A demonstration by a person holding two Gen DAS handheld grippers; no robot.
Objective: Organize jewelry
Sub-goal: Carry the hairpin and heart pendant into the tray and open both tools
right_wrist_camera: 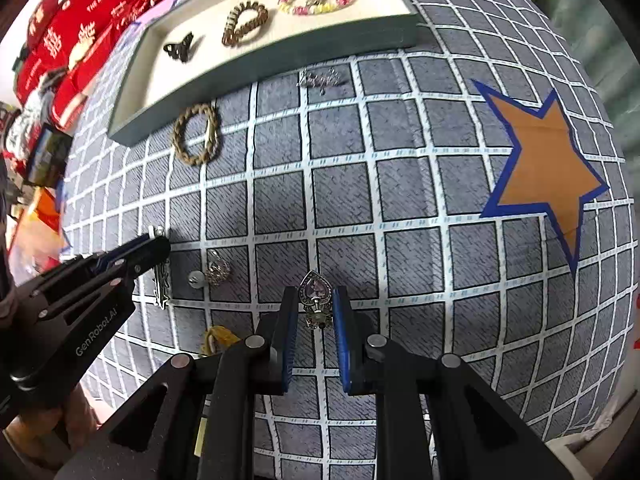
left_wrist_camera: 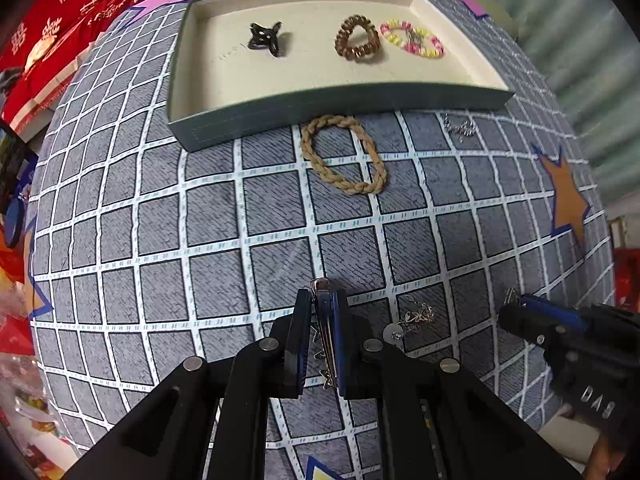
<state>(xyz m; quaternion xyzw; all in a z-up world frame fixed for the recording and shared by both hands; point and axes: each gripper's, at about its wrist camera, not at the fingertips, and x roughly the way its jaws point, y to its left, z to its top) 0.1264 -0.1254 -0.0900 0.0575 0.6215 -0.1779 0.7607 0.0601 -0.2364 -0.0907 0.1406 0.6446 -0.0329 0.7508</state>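
In the left wrist view my left gripper is shut on a long silver hair clip with a zigzag edge, just above the checked cloth. My right gripper is shut on a silver heart pendant with a purple stone, which fills the gap between the blue pads. The grey tray at the back holds a black claw clip, a brown spiral hair tie and a pink and yellow bead bracelet. A tan braided band lies on the cloth in front of the tray.
A small silver chain piece lies right of the braided band. A silver ornament rests on the cloth between the two grippers, and a yellow item peeks out by my right gripper. An orange star marks the cloth. Red boxes crowd the left edge.
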